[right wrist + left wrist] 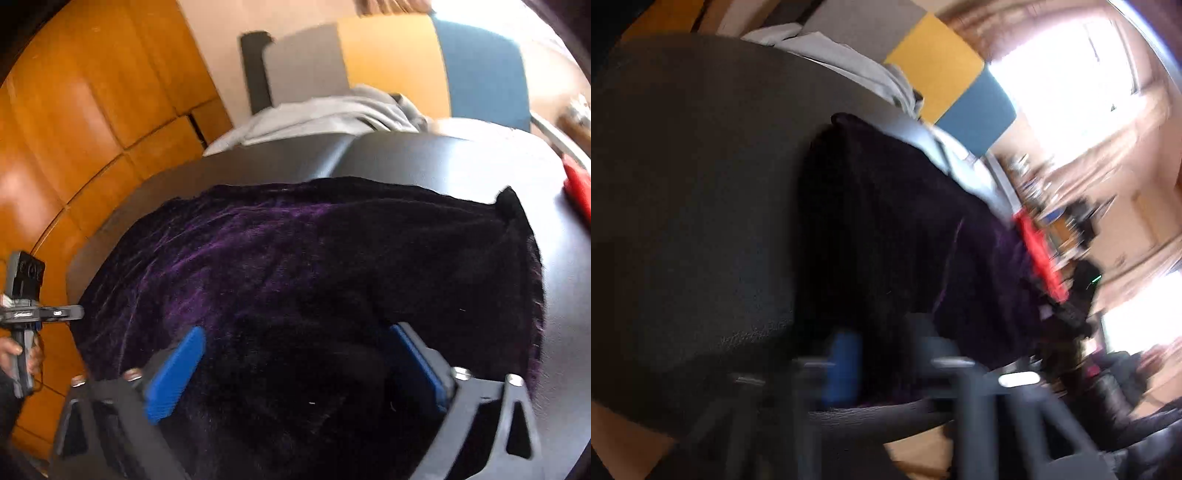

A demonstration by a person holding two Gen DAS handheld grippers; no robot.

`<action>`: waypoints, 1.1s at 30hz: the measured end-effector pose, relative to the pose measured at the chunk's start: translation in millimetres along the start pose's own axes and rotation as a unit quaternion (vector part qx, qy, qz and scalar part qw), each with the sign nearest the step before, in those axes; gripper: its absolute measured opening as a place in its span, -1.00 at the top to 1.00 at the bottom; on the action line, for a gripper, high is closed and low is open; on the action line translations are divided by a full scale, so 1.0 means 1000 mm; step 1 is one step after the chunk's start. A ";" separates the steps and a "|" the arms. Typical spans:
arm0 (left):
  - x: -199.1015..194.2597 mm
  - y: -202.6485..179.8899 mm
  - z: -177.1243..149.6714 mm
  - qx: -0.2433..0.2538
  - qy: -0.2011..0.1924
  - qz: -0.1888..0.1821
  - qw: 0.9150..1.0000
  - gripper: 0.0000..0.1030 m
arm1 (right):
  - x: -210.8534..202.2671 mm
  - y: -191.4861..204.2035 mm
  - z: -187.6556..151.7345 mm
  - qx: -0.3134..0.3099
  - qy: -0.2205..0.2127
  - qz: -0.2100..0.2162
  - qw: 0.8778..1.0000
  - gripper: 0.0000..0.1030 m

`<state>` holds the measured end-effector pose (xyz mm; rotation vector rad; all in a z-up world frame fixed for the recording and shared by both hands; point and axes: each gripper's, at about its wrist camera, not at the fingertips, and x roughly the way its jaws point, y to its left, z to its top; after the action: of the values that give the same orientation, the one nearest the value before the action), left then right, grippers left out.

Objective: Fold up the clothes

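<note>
A dark purple velvet garment [295,266] lies spread on a dark grey table [424,162]. My right gripper [295,365] is open just above the garment's near part, its blue pads [173,373] wide apart with cloth between them. The left gripper [70,312] shows in the right wrist view at the table's left edge, beside the garment's left side. In the blurred left wrist view the garment [905,240] lies ahead and one blue pad [842,365] shows at its near edge. I cannot tell whether the left jaws hold cloth.
A light grey garment [325,114] lies at the table's far edge. A red object [580,184] sits at the table's right edge. Grey, yellow and blue panels [388,62] stand behind. Wooden floor [74,110] lies to the left.
</note>
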<state>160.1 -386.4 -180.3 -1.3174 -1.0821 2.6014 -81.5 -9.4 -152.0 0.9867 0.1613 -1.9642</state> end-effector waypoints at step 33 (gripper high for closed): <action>0.060 -0.108 -0.006 0.086 -0.003 0.052 0.995 0.39 | -0.120 -0.074 -0.092 0.139 0.015 0.074 0.987 -0.28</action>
<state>97.4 -282.0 -160.2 -1.3605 -0.7883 2.7019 -52.6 156.5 -150.0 1.1718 -0.1706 -1.8675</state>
